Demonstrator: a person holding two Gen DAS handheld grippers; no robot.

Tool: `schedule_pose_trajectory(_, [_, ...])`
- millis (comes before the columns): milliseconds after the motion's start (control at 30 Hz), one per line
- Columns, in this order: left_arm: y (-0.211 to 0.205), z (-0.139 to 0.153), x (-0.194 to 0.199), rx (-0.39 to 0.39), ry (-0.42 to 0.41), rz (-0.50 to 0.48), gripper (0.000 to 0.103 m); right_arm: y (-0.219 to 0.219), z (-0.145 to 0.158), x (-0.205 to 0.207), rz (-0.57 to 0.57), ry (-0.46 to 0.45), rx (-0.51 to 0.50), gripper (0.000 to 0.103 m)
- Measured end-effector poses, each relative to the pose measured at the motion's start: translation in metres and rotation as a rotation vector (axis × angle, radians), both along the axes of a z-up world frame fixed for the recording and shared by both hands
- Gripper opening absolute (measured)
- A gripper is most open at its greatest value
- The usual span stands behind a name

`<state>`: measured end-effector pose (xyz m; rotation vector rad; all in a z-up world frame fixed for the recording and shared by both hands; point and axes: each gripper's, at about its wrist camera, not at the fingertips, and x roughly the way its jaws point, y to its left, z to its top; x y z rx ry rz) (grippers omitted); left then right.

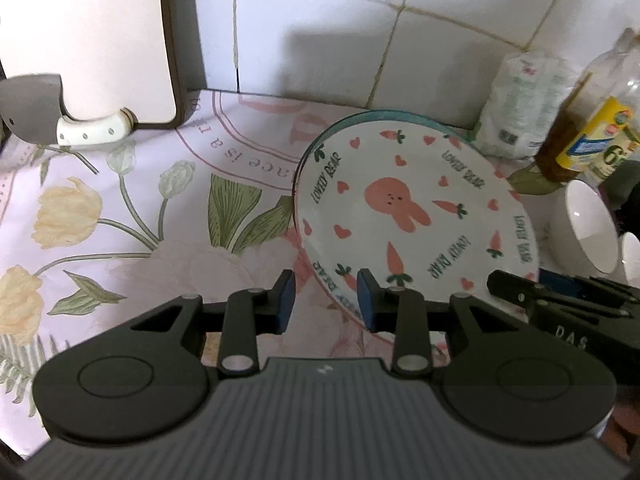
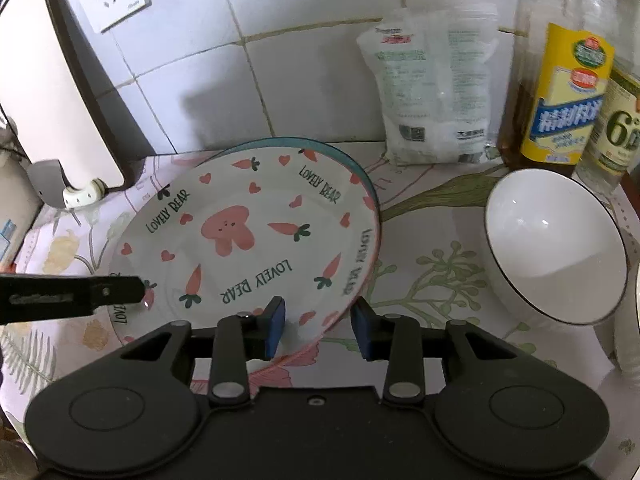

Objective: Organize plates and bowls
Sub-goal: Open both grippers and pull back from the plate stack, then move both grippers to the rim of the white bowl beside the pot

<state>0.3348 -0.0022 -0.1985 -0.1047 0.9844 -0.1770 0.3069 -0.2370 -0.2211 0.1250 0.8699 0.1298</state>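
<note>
A white plate with a pink rabbit, carrots and "LOVELY BEAR" lettering (image 1: 416,216) (image 2: 248,240) lies on top of a teal-rimmed plate (image 2: 344,156) on the floral cloth. My left gripper (image 1: 326,300) is open, its jaws on either side of the plate's near left rim. My right gripper (image 2: 318,326) is open, its jaws on either side of the plate's near right rim. A white bowl (image 2: 554,244) (image 1: 588,224) stands to the right of the plates. The right gripper's finger shows in the left wrist view (image 1: 516,292).
A white appliance with a dark frame (image 1: 88,40) (image 2: 60,92) stands at the back left by the tiled wall. A white bag (image 2: 432,84), an oil bottle (image 2: 560,80) and a second bottle (image 2: 616,120) stand at the back right. Another white rim (image 2: 634,320) sits at the right edge.
</note>
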Motion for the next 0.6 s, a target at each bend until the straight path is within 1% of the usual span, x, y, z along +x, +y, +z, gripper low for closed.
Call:
schedule_pose_trajectory(133, [-0.003,0.021,-0.021,0.015,-0.021,-0.023,0.041,-0.008,0.016,-0.022,0.032,-0.037,0.041,0.042])
schedule_pose_trajectory(300, [-0.012,0.055,-0.053,0.031,-0.066,-0.067,0.042,-0.020,0.046,-0.057,0.082,-0.088,0.068,0.043])
schedule_pose_trajectory(333, [-0.014,0.063,-0.062,0.034,-0.082,-0.081,0.045,-0.022,0.052,-0.063,0.091,-0.099,0.069,0.043])
schedule_pose_trajectory(367, [-0.016,0.070,-0.069,0.039,-0.093,-0.091,0.047,-0.023,0.060,-0.072,0.104,-0.114,0.064,0.043])
schedule_pose_trajectory(433, [-0.019,0.084,-0.086,0.055,-0.113,-0.113,0.049,-0.026,0.074,-0.087,0.123,-0.145,0.042,0.045])
schedule_pose_trajectory(500, [-0.022,0.097,-0.103,0.066,-0.127,-0.134,0.050,-0.029,0.088,-0.102,0.138,-0.171,0.019,0.048])
schedule_pose_trajectory(567, [-0.025,0.109,-0.120,0.068,-0.138,-0.158,0.055,-0.033,0.104,-0.118,0.147,-0.198,0.009,0.050])
schedule_pose_trajectory(600, [-0.026,0.114,-0.128,0.065,-0.143,-0.167,0.055,-0.036,0.110,-0.126,0.154,-0.209,0.010,0.053])
